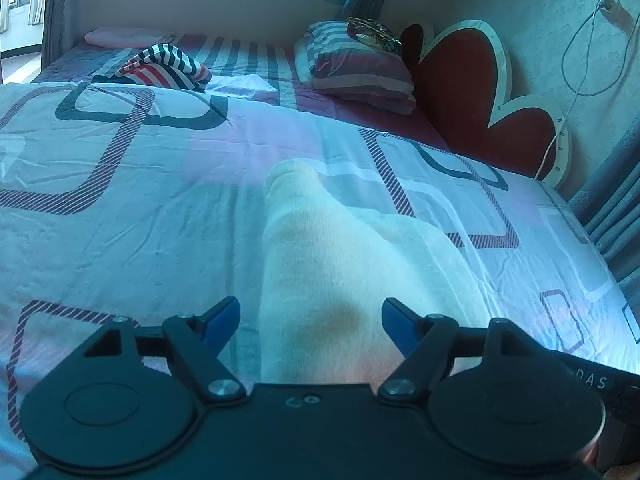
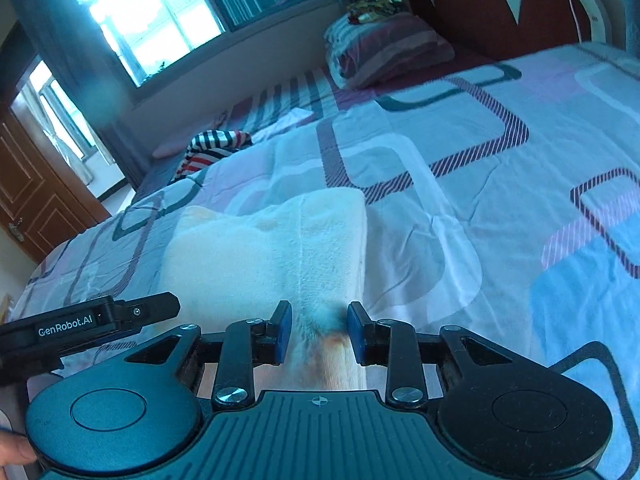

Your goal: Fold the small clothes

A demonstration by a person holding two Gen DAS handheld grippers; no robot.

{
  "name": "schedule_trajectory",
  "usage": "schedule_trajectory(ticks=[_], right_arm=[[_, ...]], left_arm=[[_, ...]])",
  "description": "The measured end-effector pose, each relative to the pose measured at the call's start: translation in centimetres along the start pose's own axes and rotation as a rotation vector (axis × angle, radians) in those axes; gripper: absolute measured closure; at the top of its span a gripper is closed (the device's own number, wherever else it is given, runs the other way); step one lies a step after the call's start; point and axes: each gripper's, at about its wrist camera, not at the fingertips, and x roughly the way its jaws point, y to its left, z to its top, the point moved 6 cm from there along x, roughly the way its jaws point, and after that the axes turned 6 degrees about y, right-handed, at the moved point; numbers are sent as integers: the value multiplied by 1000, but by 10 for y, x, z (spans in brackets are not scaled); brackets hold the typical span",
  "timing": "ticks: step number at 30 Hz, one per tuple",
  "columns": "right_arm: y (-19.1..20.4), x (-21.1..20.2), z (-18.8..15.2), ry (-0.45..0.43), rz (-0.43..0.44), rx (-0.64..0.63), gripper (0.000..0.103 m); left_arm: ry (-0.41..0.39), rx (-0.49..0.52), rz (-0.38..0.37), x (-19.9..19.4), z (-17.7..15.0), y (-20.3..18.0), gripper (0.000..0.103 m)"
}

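Hovering: left tool point(image 1: 311, 318) apart | right tool point(image 2: 318, 332) apart | white garment point(image 1: 344, 264) flat on bedspread point(image 1: 120, 208)

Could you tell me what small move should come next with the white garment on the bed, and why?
Probably draw both grippers back: the left gripper and right gripper stand open, with the white garment lying folded on the bedspread. The striped garment still lies unfolded.
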Motion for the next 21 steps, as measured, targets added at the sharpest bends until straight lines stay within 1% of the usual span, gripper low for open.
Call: schedule_trajectory(ticks=[2,5,8,9,10,11,12,15,16,18,19,21], right_arm=[[-4,6,2,10,-4,10,67],[-7,14,0,31,-6,15,67],[-6,18,-1,35,12,15,67],[-5,18,-2,34,14,9,67],[-4,19,-1,29,17,1,67],[-2,19,-1,25,20,-13,75],[1,20,-1,20,25,-32,84],[14,18,1,-8,22,-130,85],[17,17,0,-17,19,-167,86],[14,23,-2,-6,-11,-207,86],[7,27,-5,8,-20,-193,86],[-8,34,-8,25,-3,-121,86]], left_arm=[[8,-6,3,7,2,2,28],[27,-15,-4,16,3,6,28],[41,-33,-19,23,2,10,27],[43,-43,-31,24,1,12,32],[45,-49,-47,25,0,12,43],[46,-49,-63,26,-1,11,45],[37,-46,-58,26,-1,10,47],[0,-57,-64,23,-3,11,56],[-15,-73,-70,22,-5,13,58],[-38,-96,-82,22,-10,16,59],[-42,-97,-83,24,-12,15,58],[-46,-86,-64,25,-13,10,57]])
